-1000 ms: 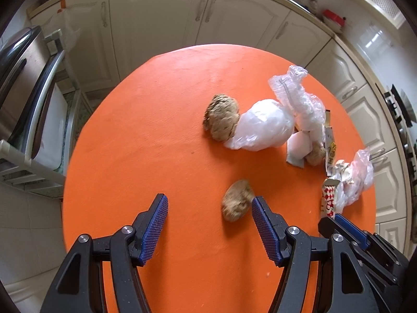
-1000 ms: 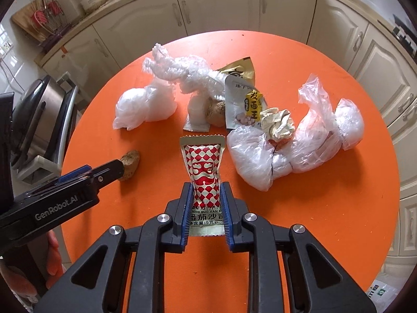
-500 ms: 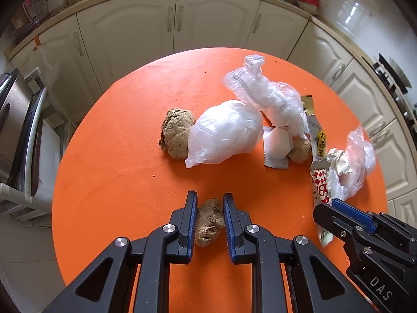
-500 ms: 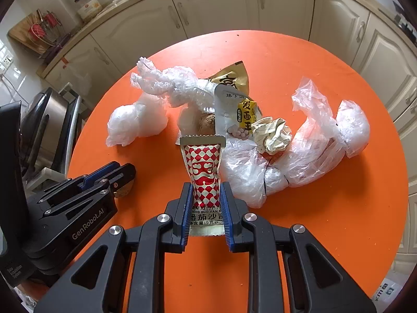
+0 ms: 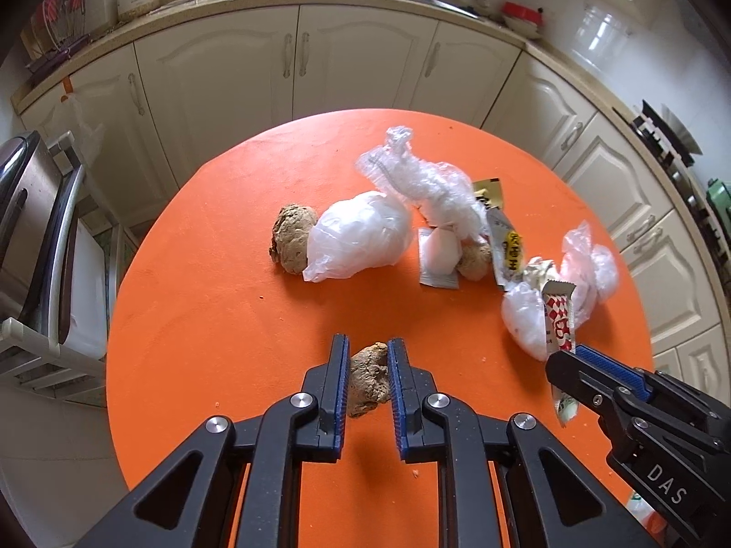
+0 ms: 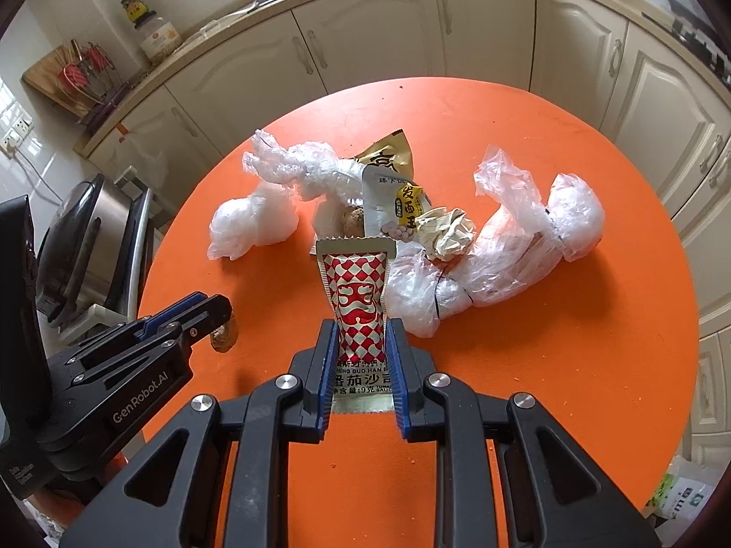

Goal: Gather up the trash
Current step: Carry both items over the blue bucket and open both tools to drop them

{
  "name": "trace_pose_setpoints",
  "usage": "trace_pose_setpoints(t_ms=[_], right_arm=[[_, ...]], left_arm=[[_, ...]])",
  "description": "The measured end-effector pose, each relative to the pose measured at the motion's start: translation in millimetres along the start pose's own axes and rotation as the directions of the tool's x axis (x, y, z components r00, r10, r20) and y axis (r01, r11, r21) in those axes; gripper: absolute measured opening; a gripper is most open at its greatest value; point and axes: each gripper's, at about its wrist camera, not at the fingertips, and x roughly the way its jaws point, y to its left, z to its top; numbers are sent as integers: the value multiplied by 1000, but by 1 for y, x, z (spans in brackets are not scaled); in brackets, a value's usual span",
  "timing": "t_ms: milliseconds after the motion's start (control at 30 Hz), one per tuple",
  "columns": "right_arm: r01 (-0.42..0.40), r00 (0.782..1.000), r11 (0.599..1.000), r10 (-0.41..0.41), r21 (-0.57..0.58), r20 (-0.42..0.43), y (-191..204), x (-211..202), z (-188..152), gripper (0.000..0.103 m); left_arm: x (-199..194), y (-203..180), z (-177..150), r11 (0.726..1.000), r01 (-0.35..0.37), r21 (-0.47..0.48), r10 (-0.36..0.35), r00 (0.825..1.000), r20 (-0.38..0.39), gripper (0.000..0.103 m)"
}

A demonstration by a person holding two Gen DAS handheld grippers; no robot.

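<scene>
On the round orange table [image 5: 205, 319] my left gripper [image 5: 368, 347] has a small brown lump [image 5: 369, 379] between its blue pads; the jaws are still closing and the pads press on it. My right gripper [image 6: 361, 326] is shut on a red-and-white checked sauce sachet [image 6: 358, 283], held upright off the table. From the right wrist view the left gripper [image 6: 214, 315] shows at the left, the lump [image 6: 225, 335] hanging from its tip. A bigger brown lump [image 5: 292, 237], a white plastic bag [image 5: 365, 235], crumpled clear wrap [image 5: 425, 178] and snack wrappers [image 5: 509, 246] lie beyond.
More knotted plastic bags [image 6: 516, 237] and a crumpled paper ball [image 6: 445, 233] lie right of the sachet. Cream cabinets [image 5: 356, 59] ring the table. A steel appliance [image 5: 27, 210] stands at the left, and a printed bag [image 6: 680, 497] lies on the floor at lower right.
The left gripper's jaws came together around the small brown lump and it pulled back and upward. The right gripper also drew back with the sachet in it.
</scene>
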Motion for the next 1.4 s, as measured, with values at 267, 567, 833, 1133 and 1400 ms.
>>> trace_pose_setpoints(t_ms=[267, 567, 833, 1133, 1400], right_arm=[[-10, 999, 1000, 9, 27, 47, -12, -32, -16, 21], [6, 990, 995, -20, 96, 139, -46, -81, -36, 21], [16, 974, 979, -62, 203, 219, -99, -126, -59, 21], [32, 961, 933, -127, 357, 247, -185, -154, -98, 21], [59, 943, 849, -221, 526, 251, -270, -183, -142, 21]], left_arm=[[-27, -24, -9, 999, 16, 39, -18, 999, 36, 12], [-45, -76, -22, 987, 65, 146, -74, 996, 53, 12], [-46, -138, -35, 961, 98, 260, -113, 993, 44, 12], [-33, -231, -59, 908, 132, 397, -145, 989, 1, 12], [1, -324, -84, 832, 171, 528, -151, 985, -81, 12]])
